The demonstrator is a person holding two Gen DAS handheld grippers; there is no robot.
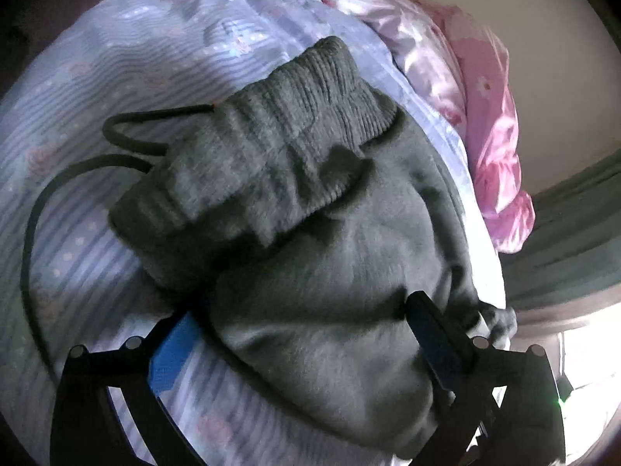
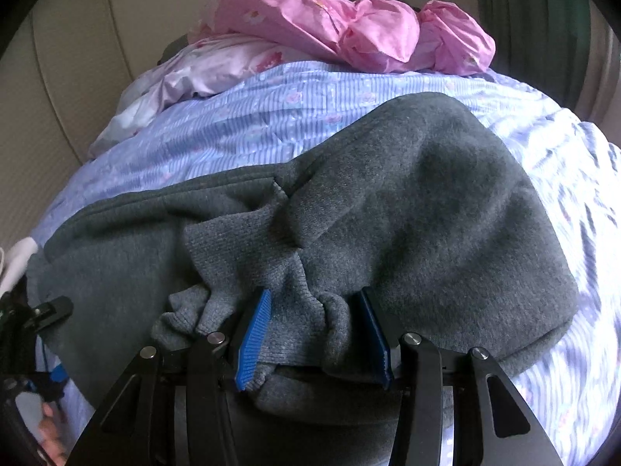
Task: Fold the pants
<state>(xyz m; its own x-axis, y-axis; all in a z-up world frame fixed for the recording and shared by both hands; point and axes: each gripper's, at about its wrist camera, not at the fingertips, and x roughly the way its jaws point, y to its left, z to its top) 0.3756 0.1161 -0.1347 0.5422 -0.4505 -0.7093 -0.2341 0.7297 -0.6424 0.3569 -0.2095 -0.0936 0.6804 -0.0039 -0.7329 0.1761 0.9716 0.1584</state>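
Note:
Grey fleece pants (image 1: 341, 256) lie bunched on a blue striped bedsheet (image 1: 89, 89). Their ribbed waistband (image 1: 271, 136) points away, and a dark drawstring (image 1: 128, 143) loops off it to the left. My left gripper (image 1: 302, 310) stands wide open astride a fold of the pants, the blue pad (image 1: 174, 353) clear of the cloth. In the right wrist view the pants (image 2: 427, 213) spread across the sheet (image 2: 271, 116). My right gripper (image 2: 314, 295) is shut on a gathered ribbed band (image 2: 299, 322) of them.
A crumpled pink cloth (image 2: 349, 27) is heaped at the far end of the bed, also in the left view as pink cloth (image 1: 489, 116). A beige wall (image 2: 70, 97) runs along the left, a green curtain (image 2: 524, 19) hangs at the right. A hand (image 2: 50, 439) shows at the lower left.

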